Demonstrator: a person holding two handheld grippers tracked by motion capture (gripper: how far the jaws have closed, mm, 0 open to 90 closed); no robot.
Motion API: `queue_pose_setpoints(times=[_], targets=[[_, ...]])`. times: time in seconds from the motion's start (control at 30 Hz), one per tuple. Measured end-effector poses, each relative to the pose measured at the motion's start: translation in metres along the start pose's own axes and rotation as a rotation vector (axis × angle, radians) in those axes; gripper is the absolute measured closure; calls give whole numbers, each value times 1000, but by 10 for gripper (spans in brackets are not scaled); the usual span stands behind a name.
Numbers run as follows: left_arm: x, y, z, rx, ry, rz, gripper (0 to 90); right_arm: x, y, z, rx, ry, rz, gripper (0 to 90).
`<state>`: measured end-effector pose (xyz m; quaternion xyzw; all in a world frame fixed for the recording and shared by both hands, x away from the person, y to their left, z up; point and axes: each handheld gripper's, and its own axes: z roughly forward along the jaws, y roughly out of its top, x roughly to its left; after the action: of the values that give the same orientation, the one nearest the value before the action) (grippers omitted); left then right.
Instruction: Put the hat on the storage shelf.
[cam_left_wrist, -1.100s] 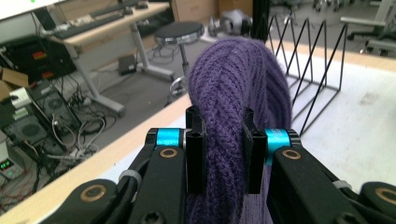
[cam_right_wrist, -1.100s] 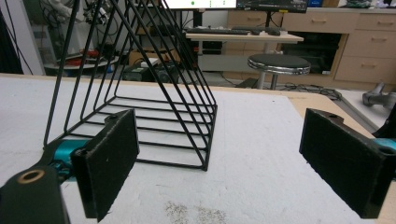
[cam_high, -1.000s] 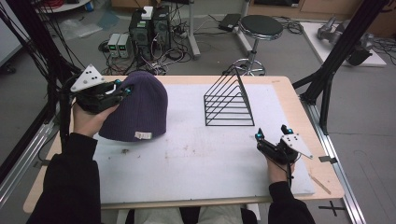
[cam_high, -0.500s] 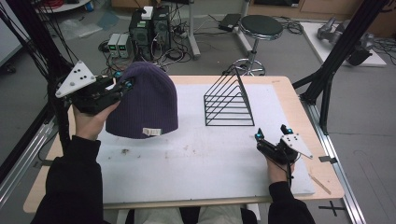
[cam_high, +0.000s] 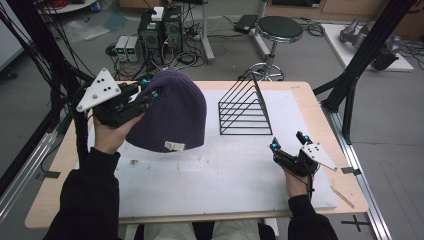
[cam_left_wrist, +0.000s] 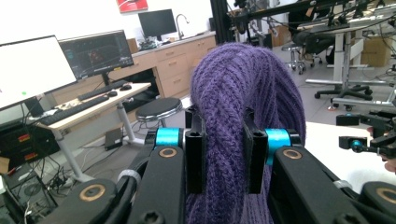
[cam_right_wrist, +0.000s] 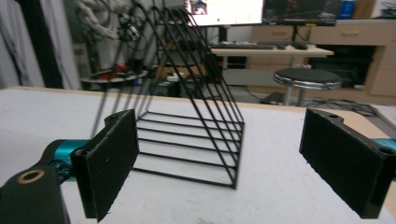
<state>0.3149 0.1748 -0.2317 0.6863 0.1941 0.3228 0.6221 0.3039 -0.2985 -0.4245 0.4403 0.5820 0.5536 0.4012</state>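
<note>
The purple ribbed knit beanie (cam_high: 170, 112) was the thing in hand, and we had it pinched in our left gripper (cam_high: 150, 92): the two black jaws were closed on a thick fold of the knit, which bulged up between and above them in the left gripper view (cam_left_wrist: 243, 93). The fold sat near the crown side of the hat, so the open brim, with its small pale label (cam_high: 175, 146), hung away from the jaws and dragged on the white foam mat (cam_high: 220, 180). We judged that grip was chosen so the hat would dangle mouth-down and could be lowered over something.

The left gripper was raised off the mat and tilted, which lifted most of the beanie clear; only its lower edge seemed to touch the surface, though we could not tell exactly how much of it rested there.

Beyond the beanie, on the far side from the left jaws, stood the black wire triangular rack (cam_high: 245, 110), upright on the mat and apart from the hat. Our right gripper (cam_high: 287, 146) rested low on the mat with its jaws spread wide and nothing between them. In the right gripper view the rack (cam_right_wrist: 187, 126) lay straight ahead of those padded jaws, framed in the gap, well short of contact. We took that waiting pose as readiness to steady the rack or the brim, since one pinch alone would leave the soft knit free to sag and swing.
</note>
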Motion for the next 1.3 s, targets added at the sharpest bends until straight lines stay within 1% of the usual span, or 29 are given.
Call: queue_pose_setpoints(times=[0.07, 0.13, 0.2, 0.23, 0.33, 0.4, 0.43, 0.47, 0.5, 0.6, 0.73, 0.77, 0.8, 0.83, 0.9, 0.93, 1.03, 1.13, 1.17, 1.23, 1.27, 1.3], targets=[[-2, 1, 2, -7, -3, 0, 758, 3, 2, 1, 6, 26, 8, 112], [-3, 1, 2, -11, -8, 0, 758, 7, 5, 4, 9, 60, 26, 112], [-5, 2, 5, -12, -17, 5, 758, 13, 10, 6, 1, 86, 17, 112], [-6, 2, 6, -17, -21, 0, 758, 16, 12, 7, -4, 101, 14, 112], [-6, 3, 8, -12, -26, 8, 758, 25, 18, 10, -11, 154, 9, 112], [-7, 3, 9, -21, -26, 0, 758, 31, 20, 12, -8, 185, -20, 112], [-7, 3, 9, -20, -27, 4, 758, 33, 21, 13, -8, 200, -29, 112], [-8, 4, 10, -27, -29, -1, 758, 35, 22, 13, -10, 215, -36, 112], [-8, 4, 10, -27, -32, -1, 758, 36, 23, 14, -7, 234, -36, 112], [-10, 5, 11, -29, -34, 2, 758, 41, 27, 16, 6, 298, 1, 112], [-12, 5, 13, -32, -39, -1, 758, 51, 35, 21, 9, 366, -6, 111], [-12, 5, 14, -31, -43, 1, 758, 51, 35, 21, 9, 366, -6, 111], [-12, 5, 15, -33, -45, 0, 758, 55, 37, 24, 17, 402, -8, 111], [-14, 6, 15, -37, -52, 5, 758, 58, 38, 26, 23, 424, -3, 112], [-15, 6, 16, -38, -54, 12, 757, 62, 40, 30, 30, 462, -9, 111], [-15, 7, 16, -42, -56, 11, 756, 65, 42, 32, 41, 487, -8, 111], [-17, 7, 17, -52, -55, 5, 757, 72, 46, 38, 51, 558, 8, 111], [-20, 8, 20, -67, -65, 3, 757, 80, 52, 45, 70, 616, 21, 111], [-20, 8, 21, -66, -68, 9, 756, 82, 54, 47, 79, 635, 17, 111], [-22, 8, 22, -71, -72, 6, 756, 88, 57, 51, 98, 671, 20, 111], [-22, 8, 23, -68, -77, 10, 756, 91, 58, 54, 99, 693, 20, 112], [-24, 8, 24, -74, -79, 7, 756, 94, 59, 57, 114, 712, 19, 112]])
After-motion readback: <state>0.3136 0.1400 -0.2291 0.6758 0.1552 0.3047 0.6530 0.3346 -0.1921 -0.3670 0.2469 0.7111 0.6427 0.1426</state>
